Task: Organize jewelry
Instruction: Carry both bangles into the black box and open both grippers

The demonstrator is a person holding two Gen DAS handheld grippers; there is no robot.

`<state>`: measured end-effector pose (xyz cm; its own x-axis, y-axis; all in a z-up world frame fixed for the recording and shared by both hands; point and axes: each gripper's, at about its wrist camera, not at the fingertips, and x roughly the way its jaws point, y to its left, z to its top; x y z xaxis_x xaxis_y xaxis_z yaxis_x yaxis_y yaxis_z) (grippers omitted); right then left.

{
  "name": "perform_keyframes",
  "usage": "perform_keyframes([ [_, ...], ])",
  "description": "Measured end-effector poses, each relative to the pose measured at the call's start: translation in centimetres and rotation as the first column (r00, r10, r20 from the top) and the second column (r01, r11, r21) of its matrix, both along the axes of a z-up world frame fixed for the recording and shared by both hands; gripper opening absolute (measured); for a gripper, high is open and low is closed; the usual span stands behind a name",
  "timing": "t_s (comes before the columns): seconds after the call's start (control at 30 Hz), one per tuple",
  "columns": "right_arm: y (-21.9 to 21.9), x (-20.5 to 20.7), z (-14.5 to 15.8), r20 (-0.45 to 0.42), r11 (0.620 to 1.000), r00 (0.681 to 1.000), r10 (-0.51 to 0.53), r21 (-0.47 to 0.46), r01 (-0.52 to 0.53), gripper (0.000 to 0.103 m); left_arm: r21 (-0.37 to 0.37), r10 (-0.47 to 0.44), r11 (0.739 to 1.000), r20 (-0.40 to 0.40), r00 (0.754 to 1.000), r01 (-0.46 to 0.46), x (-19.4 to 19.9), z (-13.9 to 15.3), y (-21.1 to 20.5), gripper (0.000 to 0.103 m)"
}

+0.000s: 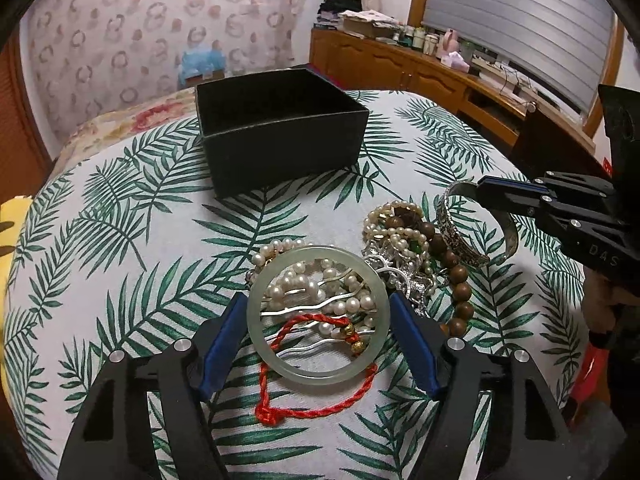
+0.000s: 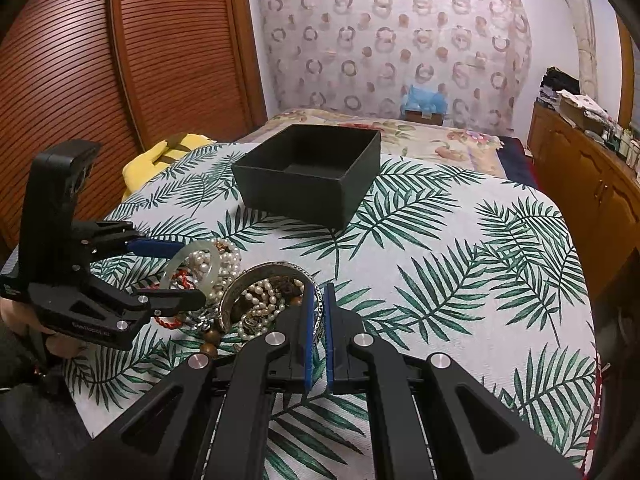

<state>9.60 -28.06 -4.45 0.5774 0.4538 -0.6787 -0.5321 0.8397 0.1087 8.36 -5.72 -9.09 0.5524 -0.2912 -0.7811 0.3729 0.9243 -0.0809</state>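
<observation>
A pile of jewelry lies on the leaf-print tablecloth [image 1: 120, 240]: pearl strands [image 1: 396, 232], brown wooden beads [image 1: 452, 264], a red cord bracelet [image 1: 316, 412] and a pale green jade bangle [image 1: 376, 320]. My left gripper [image 1: 318, 308] straddles the jade bangle, pads touching its sides; it also shows in the right wrist view [image 2: 188, 272]. My right gripper [image 2: 319, 300] is shut on the rim of an engraved silver cuff bangle [image 2: 272, 270], which also shows in the left wrist view [image 1: 456, 240]. An open, empty black box [image 1: 280, 128] stands behind the pile.
A yellow cloth [image 2: 160, 156] lies at the table's left edge. A bed with floral cover [image 2: 420, 136] is beyond the table. A wooden sideboard [image 1: 420, 68] with clutter runs along the right. A slatted wooden door [image 2: 120, 60] is at left.
</observation>
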Motion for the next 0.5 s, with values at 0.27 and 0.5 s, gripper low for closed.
perform_keyframes([
  [0.27,0.6,0.5,0.7,0.020,1.000,1.000,0.010,-0.004,-0.010,0.005,-0.021,0.020,1.000,0.060,0.998,-0.019,-0.7,1.6,0.4,0.069],
  [0.5,1.8,2.8,2.3,0.071,0.999,0.997,0.026,-0.022,-0.025,0.005,-0.051,0.052,0.998,0.115,0.992,-0.046,0.0,3.5,1.4,0.069],
])
